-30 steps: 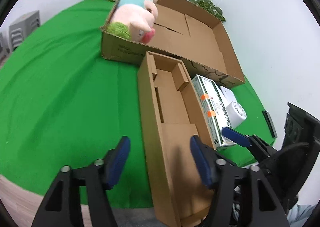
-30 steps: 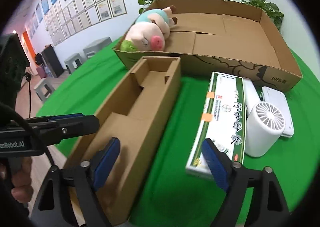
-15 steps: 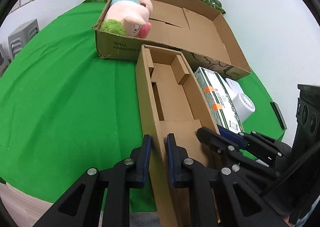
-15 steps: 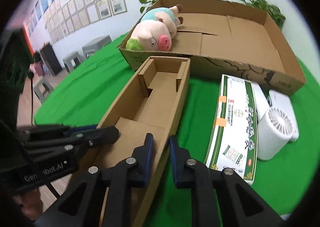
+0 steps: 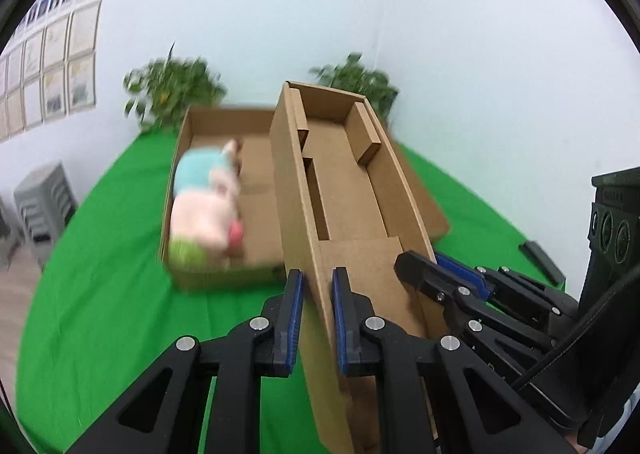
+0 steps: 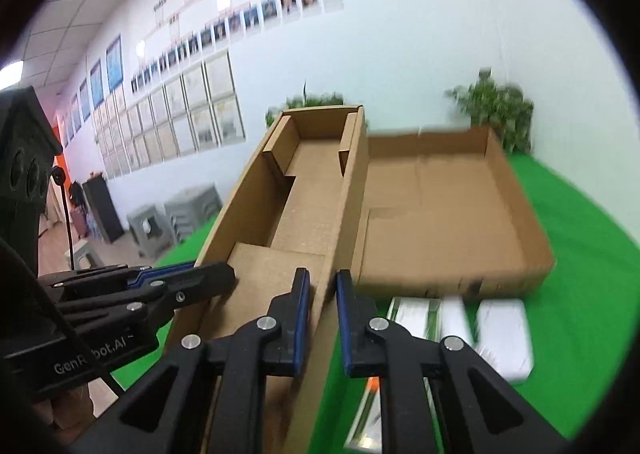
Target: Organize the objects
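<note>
A long narrow open cardboard box (image 5: 348, 189) with inner dividers is held up off the green table, its far end raised. My left gripper (image 5: 317, 318) is shut on its left wall. My right gripper (image 6: 321, 320) is shut on its right wall (image 6: 344, 221) and also shows in the left wrist view (image 5: 436, 270). Behind it lies a big flat cardboard tray (image 6: 444, 209) holding a plush pig (image 5: 204, 205).
A green-and-white long carton (image 6: 404, 314), a white fan and a white flat case (image 6: 504, 334) lie blurred on the green cloth (image 5: 100, 294) under the right side. Potted plants (image 5: 172, 89) and a white wall stand behind. A black remote (image 5: 542, 260) lies far right.
Both grippers went from open to shut on the narrow box's two side walls. They have since lifted the box, tilting its far end up over the big tray.
</note>
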A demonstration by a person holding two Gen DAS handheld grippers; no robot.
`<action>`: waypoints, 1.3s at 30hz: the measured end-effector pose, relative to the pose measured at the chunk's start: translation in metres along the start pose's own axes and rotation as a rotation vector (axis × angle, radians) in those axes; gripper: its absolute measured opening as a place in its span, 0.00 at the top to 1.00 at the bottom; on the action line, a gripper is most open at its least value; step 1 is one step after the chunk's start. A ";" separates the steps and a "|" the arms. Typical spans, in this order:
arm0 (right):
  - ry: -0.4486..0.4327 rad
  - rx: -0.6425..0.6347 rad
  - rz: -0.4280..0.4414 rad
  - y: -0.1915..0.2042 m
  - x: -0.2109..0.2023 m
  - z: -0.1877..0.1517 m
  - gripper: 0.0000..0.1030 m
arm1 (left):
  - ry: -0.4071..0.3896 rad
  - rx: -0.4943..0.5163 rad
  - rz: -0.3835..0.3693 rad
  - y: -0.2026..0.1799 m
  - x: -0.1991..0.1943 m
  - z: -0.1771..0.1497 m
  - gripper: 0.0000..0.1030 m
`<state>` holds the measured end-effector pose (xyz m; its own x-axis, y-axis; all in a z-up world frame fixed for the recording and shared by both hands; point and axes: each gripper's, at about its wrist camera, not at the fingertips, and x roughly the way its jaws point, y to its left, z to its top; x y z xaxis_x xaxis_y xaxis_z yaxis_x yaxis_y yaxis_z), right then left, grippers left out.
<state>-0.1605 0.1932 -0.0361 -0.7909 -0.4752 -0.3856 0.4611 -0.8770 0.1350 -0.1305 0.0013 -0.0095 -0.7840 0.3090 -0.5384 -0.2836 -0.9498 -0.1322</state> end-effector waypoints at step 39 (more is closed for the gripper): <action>0.269 0.035 -0.015 -0.052 0.213 0.042 0.91 | 0.217 -0.078 0.096 0.102 0.266 0.106 0.90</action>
<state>-0.3693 0.1348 -0.0871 -0.6602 -0.4304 -0.6155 0.4326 -0.8878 0.1569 -0.4264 -0.0081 -0.0781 -0.6659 0.2070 -0.7167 -0.1635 -0.9779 -0.1306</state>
